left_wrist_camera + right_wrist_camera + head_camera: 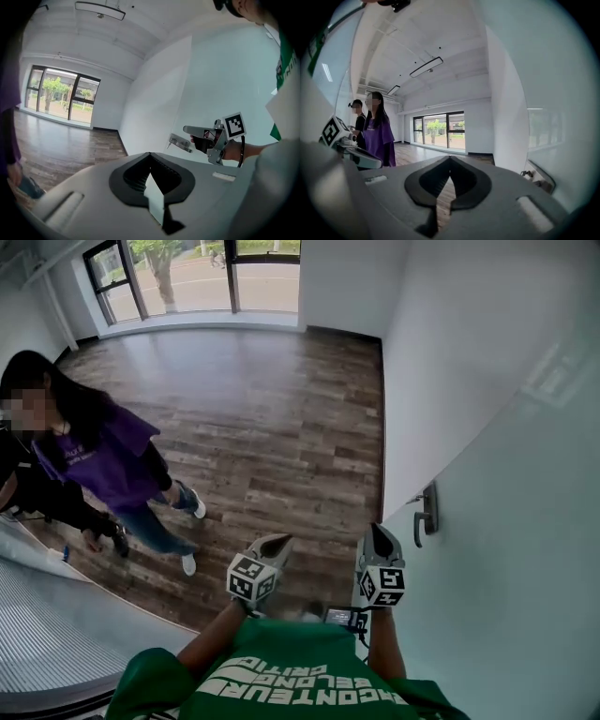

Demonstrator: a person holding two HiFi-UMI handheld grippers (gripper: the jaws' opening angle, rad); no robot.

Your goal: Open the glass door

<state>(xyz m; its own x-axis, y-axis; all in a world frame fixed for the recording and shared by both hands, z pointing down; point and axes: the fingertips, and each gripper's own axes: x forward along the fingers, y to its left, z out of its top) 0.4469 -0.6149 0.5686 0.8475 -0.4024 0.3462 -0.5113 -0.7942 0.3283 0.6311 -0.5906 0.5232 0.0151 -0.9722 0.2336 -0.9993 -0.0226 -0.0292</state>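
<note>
Head view has the frosted glass door (506, 559) filling the right side, its lever handle (427, 515) near but apart from the right gripper (378, 538). The left gripper (275, 545) hangs beside it, and both claws are clenched on nothing. Pressing the lever with clenched jaws could slip off it, I judge; the white print on the green shirt (309, 681) lies upside down, unreadable.

Daylight from the tall dark-framed windows (197, 282) fills the room evenly and lays a pale sheen on the brown wood-plank floor (272, 418); shadows are soft. The pale frosted glass door (525, 521) carries faint reflections. Both gripper views bulge fisheye-wise with black corners; close to the lens the grey left gripper (150, 155) and grey right gripper (450, 159) blur.
</note>
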